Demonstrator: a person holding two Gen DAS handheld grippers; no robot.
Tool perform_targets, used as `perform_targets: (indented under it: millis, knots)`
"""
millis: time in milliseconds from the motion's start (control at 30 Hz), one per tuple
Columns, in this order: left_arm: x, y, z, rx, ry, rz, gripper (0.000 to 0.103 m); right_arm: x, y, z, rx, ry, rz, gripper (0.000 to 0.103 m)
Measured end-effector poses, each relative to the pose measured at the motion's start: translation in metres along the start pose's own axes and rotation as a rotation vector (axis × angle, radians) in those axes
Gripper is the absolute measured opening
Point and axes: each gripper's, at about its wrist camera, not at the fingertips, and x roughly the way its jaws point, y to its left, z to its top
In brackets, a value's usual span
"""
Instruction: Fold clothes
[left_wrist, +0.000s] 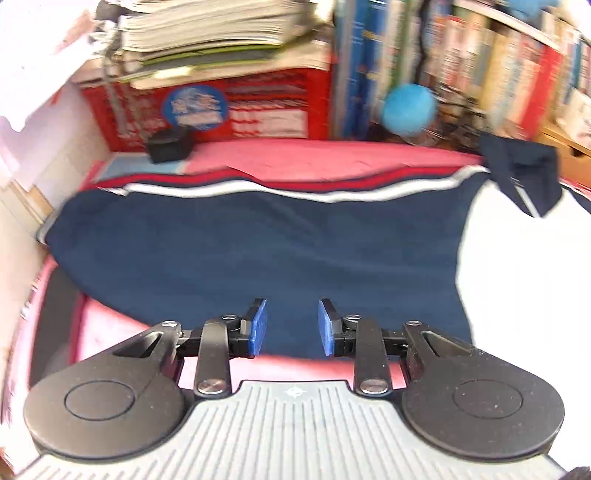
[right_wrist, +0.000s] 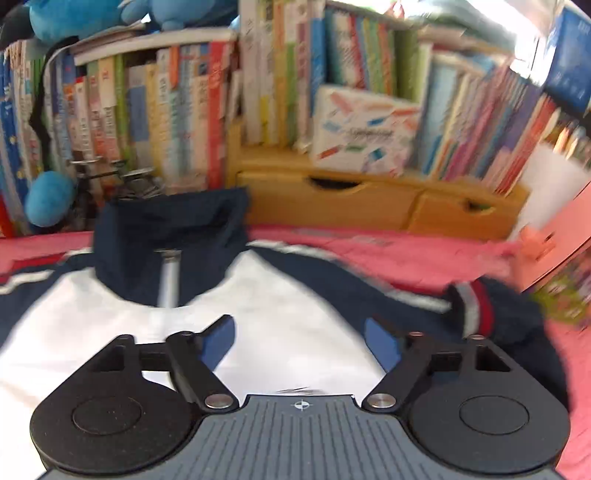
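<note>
A navy and white zip jacket (left_wrist: 258, 251) lies spread on a pink surface (left_wrist: 314, 158). Its navy sleeve with red and white stripes fills the middle of the left wrist view. My left gripper (left_wrist: 291, 326) hovers open over the sleeve's near edge, nothing between its blue pads. In the right wrist view the jacket (right_wrist: 303, 295) shows its white chest, raised navy collar (right_wrist: 166, 229) and zipper. My right gripper (right_wrist: 299, 341) stands wide open above the white chest, holding nothing. The other sleeve, with its striped cuff (right_wrist: 476, 306), lies bunched to the right.
A red crate (left_wrist: 258, 107) under stacked books and a small black box (left_wrist: 170, 142) stand at the back left. Bookshelves and wooden drawers (right_wrist: 369, 201) line the far edge, with a blue plush ball (left_wrist: 408, 109) hanging there. A pink box (right_wrist: 565, 236) sits at the right.
</note>
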Motion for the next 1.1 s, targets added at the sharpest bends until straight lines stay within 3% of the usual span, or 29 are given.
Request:
perform_targets:
  millis: [67, 233, 267, 333, 367, 500, 533, 567, 633, 667, 700, 767, 833, 867, 1033, 1100]
  knots:
    - [-0.011, -0.044, -0.018, -0.017, 0.066, -0.069, 0.030, 0.025, -0.036, -0.009, -0.153, -0.035, -0.172, 0.098]
    - [-0.019, -0.095, -0.085, -0.148, 0.245, -0.033, 0.031, 0.091, -0.086, -0.016, -0.238, 0.066, -0.143, 0.097]
    - [-0.022, -0.099, -0.095, -0.166, 0.270, -0.008, 0.032, 0.104, -0.095, -0.017, -0.254, 0.087, -0.134, 0.091]
    - [-0.029, -0.101, -0.107, -0.176, 0.292, 0.037, 0.033, 0.131, -0.115, -0.020, -0.284, 0.130, -0.116, 0.048]
    - [-0.034, -0.102, -0.111, -0.176, 0.299, 0.058, 0.036, 0.144, -0.124, -0.021, -0.299, 0.152, -0.107, 0.001]
    - [-0.055, -0.102, -0.123, -0.175, 0.303, 0.118, 0.060, 0.110, -0.190, -0.009, -0.199, -0.057, -0.481, 0.006]
    - [-0.061, -0.102, -0.125, -0.174, 0.299, 0.124, 0.061, 0.100, -0.209, -0.008, -0.179, -0.085, -0.551, 0.006]
    - [-0.065, -0.102, -0.127, -0.174, 0.301, 0.125, 0.063, 0.090, -0.225, -0.009, -0.161, -0.086, -0.548, 0.011]
    - [-0.071, -0.106, -0.130, -0.181, 0.313, 0.119, 0.068, 0.065, -0.247, -0.016, -0.111, -0.062, -0.402, 0.031]
    - [-0.074, -0.107, -0.133, -0.189, 0.320, 0.111, 0.070, 0.049, -0.256, -0.021, -0.084, -0.047, -0.295, 0.065]
    - [-0.077, -0.108, -0.137, -0.198, 0.330, 0.097, 0.070, 0.032, -0.260, -0.028, -0.052, -0.027, -0.169, 0.091]
    - [-0.084, -0.109, -0.146, -0.215, 0.351, 0.067, 0.074, 0.001, -0.263, -0.048, 0.026, 0.040, 0.164, 0.093]
    - [-0.087, -0.113, -0.156, -0.208, 0.383, 0.010, 0.077, -0.022, -0.253, -0.077, 0.105, 0.198, 0.467, 0.093]
    - [-0.087, -0.115, -0.161, -0.199, 0.400, -0.020, 0.078, -0.032, -0.242, -0.096, 0.120, 0.289, 0.574, 0.093]
    - [-0.075, -0.131, -0.188, -0.135, 0.497, -0.123, 0.084, -0.088, -0.180, -0.184, 0.042, 0.553, 0.701, 0.093]
    - [-0.063, -0.135, -0.199, -0.149, 0.527, -0.128, 0.099, -0.105, -0.163, -0.203, 0.031, 0.597, 0.671, 0.087]
